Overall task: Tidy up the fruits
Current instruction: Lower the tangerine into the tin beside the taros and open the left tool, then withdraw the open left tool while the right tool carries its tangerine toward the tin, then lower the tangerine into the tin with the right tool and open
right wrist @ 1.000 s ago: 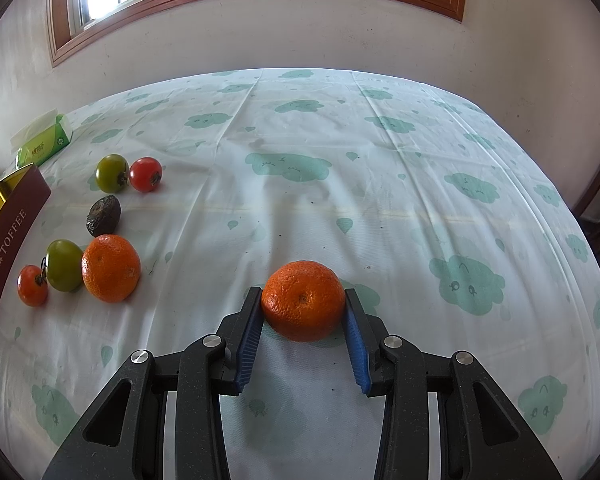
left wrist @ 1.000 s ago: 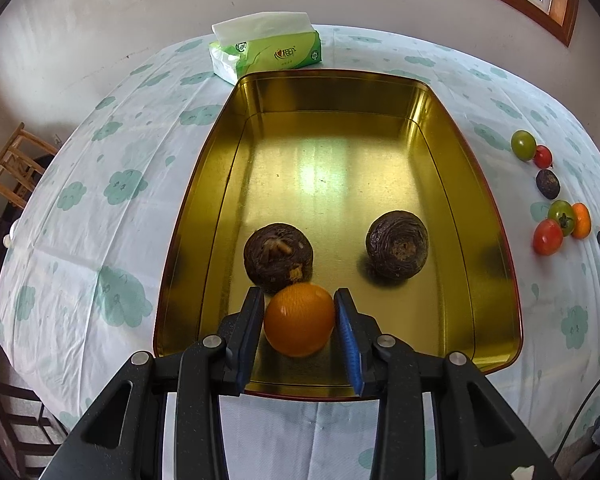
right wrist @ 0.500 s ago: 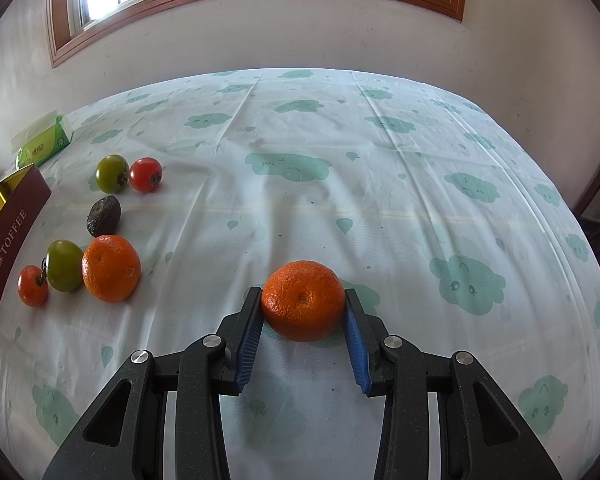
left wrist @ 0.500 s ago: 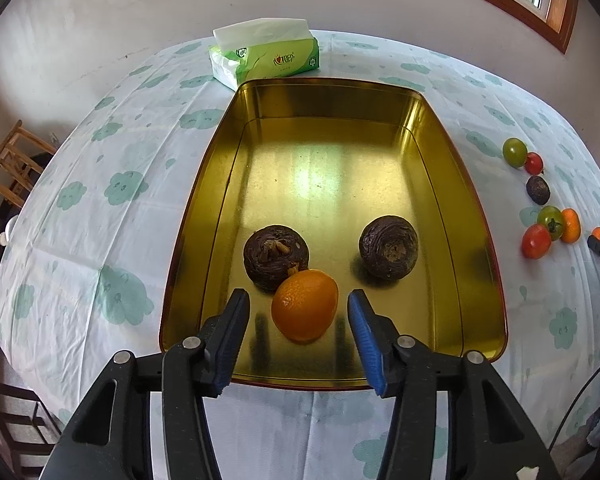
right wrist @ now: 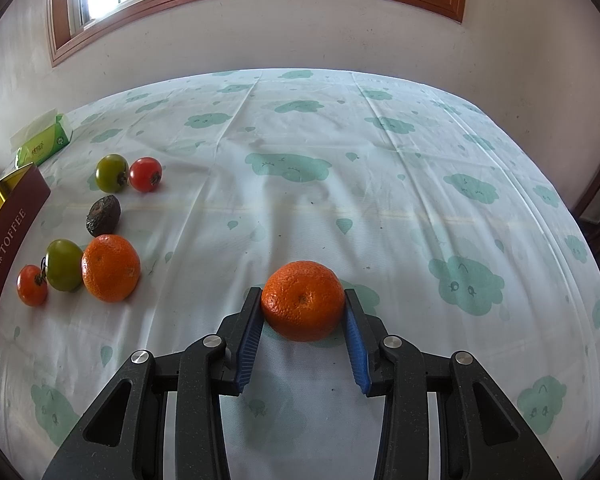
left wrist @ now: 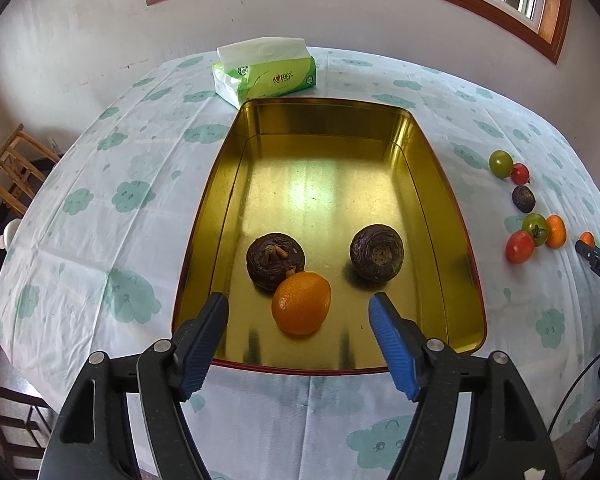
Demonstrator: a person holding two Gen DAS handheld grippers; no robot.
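Near the front edge of the gold tin (left wrist: 436, 184), our left tool (left wrist: 298, 340) stands with its jaws spread wide and nothing between the pads; the small orange (left wrist: 301, 303) lies free on the tin floor, touching the left of two dark brown fruits (left wrist: 275, 261), with the other dark fruit (left wrist: 376, 253) apart to its right. Over on the worktop (right wrist: 340, 168), our right tool (right wrist: 303, 332) is closed on a bigger orange (right wrist: 303, 300), both blue pads pressed to its sides, the fruit seemingly resting on the cloth.

To finish this step well, we judge the left tool should draw straight back and up so neither finger clips the loose orange or the tin's front rim. Then the right tool can lift its orange clear of the cloth before crossing toward the tin, and set it down in the bare far half, away from the three fruits already there, since round fruit may roll on smooth metal.

Compared with a second ago, the left jaws have just been opening: they then gripped the small orange, and now it sits released with clear gaps on both sides. The right tool's hold on its orange looks unchanged, and the tomatoes (right wrist: 145, 174) and the loose orange (right wrist: 111, 267) by the tin's side have not shifted.
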